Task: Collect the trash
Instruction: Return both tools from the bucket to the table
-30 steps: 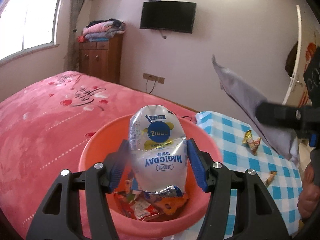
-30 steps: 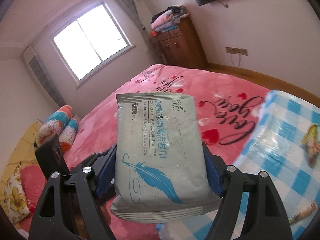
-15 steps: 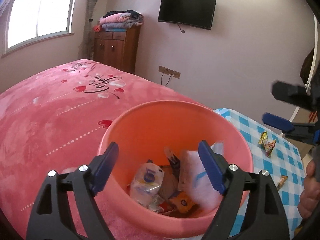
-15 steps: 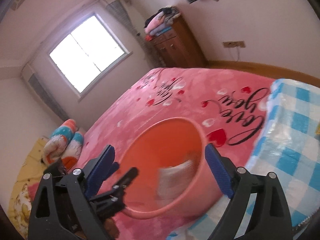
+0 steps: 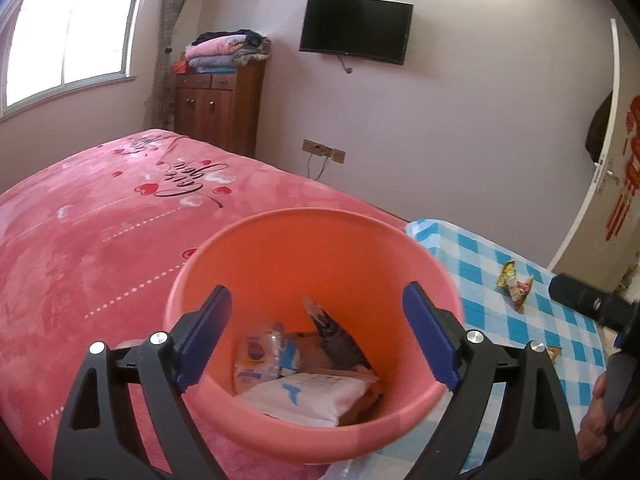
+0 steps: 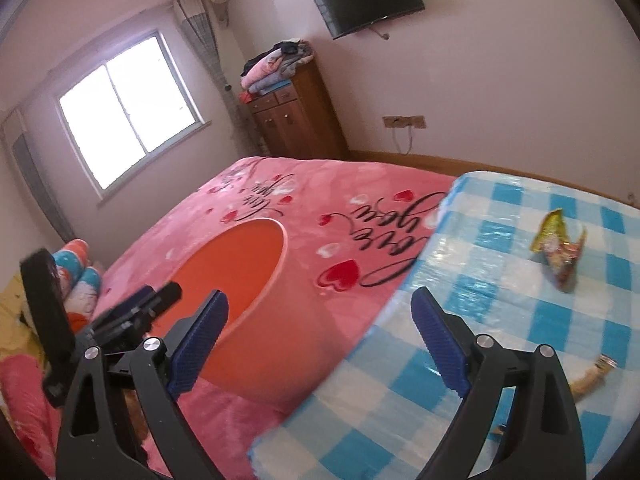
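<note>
Both drops done; left gripper (image 5: 316,344) opening, right gripper (image 6: 320,340) wide, both empty; next, the wrapper (image 6: 560,248) at two o'clock.

We look along the left gripper (image 5: 316,340) into the orange bucket (image 5: 280,248), which stands on the pink bed cover (image 5: 100,220) just beside the blue-checked tabletop (image 5: 480,280). Its jaws are opening, wide apart over the bucket mouth, with nothing between the blue pads (image 5: 204,332). In the bucket we note a white wipes pack (image 5: 312,400), a milk pouch (image 5: 260,356) and other wrappers. A crumpled snack wrapper (image 5: 514,282) lies on the tabletop. At the right edge, a hand (image 5: 600,412) holds the right gripper's black body.
</note>
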Demonstrator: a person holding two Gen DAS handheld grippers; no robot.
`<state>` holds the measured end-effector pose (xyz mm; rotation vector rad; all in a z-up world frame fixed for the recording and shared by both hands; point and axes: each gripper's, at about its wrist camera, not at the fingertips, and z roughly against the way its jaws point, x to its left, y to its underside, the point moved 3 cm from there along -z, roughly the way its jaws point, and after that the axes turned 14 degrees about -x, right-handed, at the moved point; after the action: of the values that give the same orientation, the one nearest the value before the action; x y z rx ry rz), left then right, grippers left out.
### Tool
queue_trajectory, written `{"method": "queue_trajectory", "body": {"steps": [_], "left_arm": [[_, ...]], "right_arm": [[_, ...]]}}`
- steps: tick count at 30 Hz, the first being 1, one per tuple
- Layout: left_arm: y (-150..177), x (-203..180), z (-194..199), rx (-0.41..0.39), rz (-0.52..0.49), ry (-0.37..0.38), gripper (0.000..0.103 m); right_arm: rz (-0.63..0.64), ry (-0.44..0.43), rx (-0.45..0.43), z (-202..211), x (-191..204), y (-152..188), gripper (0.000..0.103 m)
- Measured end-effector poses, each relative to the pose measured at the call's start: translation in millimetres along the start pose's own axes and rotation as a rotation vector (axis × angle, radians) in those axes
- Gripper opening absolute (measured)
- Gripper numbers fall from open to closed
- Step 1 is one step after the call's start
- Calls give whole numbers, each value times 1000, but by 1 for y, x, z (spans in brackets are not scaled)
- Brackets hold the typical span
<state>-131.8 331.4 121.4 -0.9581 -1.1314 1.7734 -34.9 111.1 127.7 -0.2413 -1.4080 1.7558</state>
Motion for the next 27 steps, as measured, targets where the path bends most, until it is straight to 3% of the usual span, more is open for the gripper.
{"method": "queue_trajectory", "body": {"steps": [27], "left_arm": [[25,-102,12,68,-110,190,88]], "right_arm": [[42,288,-57,69,-86,44,94]]}}
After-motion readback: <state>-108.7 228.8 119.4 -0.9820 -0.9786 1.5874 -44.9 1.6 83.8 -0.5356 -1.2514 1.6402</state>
